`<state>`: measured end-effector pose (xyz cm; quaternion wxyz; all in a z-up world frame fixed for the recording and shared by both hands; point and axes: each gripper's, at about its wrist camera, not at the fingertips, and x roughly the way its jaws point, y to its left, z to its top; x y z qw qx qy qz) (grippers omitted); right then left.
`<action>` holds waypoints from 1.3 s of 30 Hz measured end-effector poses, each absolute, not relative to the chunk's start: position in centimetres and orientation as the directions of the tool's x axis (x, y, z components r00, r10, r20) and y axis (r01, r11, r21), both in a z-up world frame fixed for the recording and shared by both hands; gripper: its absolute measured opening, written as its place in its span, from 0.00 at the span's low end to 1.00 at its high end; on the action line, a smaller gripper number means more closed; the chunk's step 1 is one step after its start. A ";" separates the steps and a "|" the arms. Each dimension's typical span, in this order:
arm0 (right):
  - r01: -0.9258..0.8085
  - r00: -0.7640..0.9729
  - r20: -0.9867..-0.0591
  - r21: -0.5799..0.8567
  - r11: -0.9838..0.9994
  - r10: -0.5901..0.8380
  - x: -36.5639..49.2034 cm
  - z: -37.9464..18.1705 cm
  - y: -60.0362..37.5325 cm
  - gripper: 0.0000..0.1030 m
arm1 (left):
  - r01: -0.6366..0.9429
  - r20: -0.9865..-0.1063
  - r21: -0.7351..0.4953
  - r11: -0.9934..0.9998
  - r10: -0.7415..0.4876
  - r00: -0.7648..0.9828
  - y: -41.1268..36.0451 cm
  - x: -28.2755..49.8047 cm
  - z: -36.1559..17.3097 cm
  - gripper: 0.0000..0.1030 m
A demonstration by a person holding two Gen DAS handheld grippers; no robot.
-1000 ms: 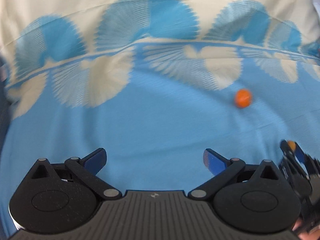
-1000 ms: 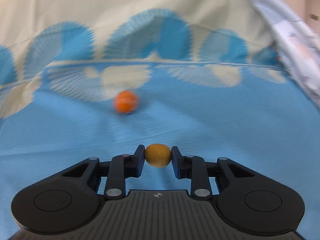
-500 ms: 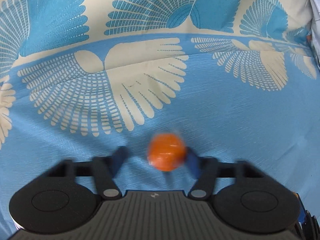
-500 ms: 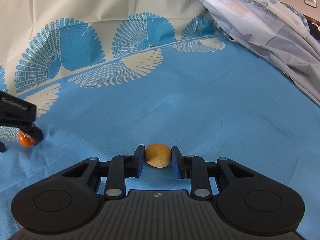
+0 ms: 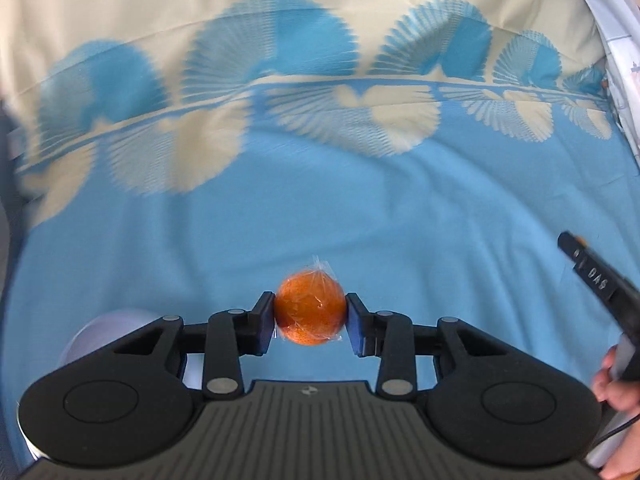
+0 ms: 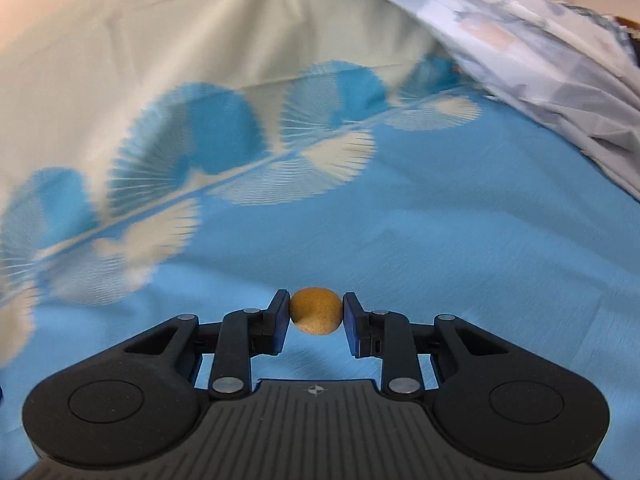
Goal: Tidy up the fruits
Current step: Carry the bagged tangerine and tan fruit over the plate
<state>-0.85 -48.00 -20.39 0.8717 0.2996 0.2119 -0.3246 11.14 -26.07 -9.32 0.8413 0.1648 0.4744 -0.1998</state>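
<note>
My left gripper (image 5: 310,314) is shut on a small orange fruit in clear plastic wrap (image 5: 310,307) and holds it above the blue cloth (image 5: 360,220). My right gripper (image 6: 316,314) is shut on a small yellow-brown round fruit (image 6: 316,311) and holds it above the same cloth (image 6: 440,240). The right gripper's black body (image 5: 596,280) and the hand holding it show at the right edge of the left wrist view.
A white round object (image 5: 100,336), partly hidden behind the left gripper's body, sits at the lower left. The cloth has a cream band with blue fan patterns (image 5: 280,92) at the back. A crumpled pale sheet (image 6: 540,60) lies at the back right.
My left gripper has closed on the orange fruit and lifted it off the cloth, pulling back. My right gripper keeps its fruit and has swung to face right.
</note>
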 end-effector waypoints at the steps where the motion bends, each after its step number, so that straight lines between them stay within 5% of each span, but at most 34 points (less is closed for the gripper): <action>1: 0.654 0.730 -0.553 0.394 0.646 -0.401 -1.7 -19.0 -46.2 0.29 | 0.480 -0.867 0.095 0.872 -0.164 0.470 -24.0 10.0 -8.7 0.40; 8: 0.304 0.867 -0.496 0.454 0.838 -0.045 -9.2 -10.1 -31.0 0.29 | 0.347 -0.870 0.095 0.933 -0.092 0.485 -10.0 1.8 -4.2 0.40; 15: 0.079 0.885 -0.450 0.403 0.912 0.122 -15.2 -3.3 -21.6 0.29 | 0.273 -0.839 0.092 0.958 -0.073 0.540 -1.7 -5.1 -1.8 0.40; 39: -0.038 0.892 -0.428 0.245 0.969 0.143 -21.5 1.4 -12.9 0.29 | 0.221 -0.716 -0.011 0.975 -0.162 0.679 4.9 -13.2 1.9 0.40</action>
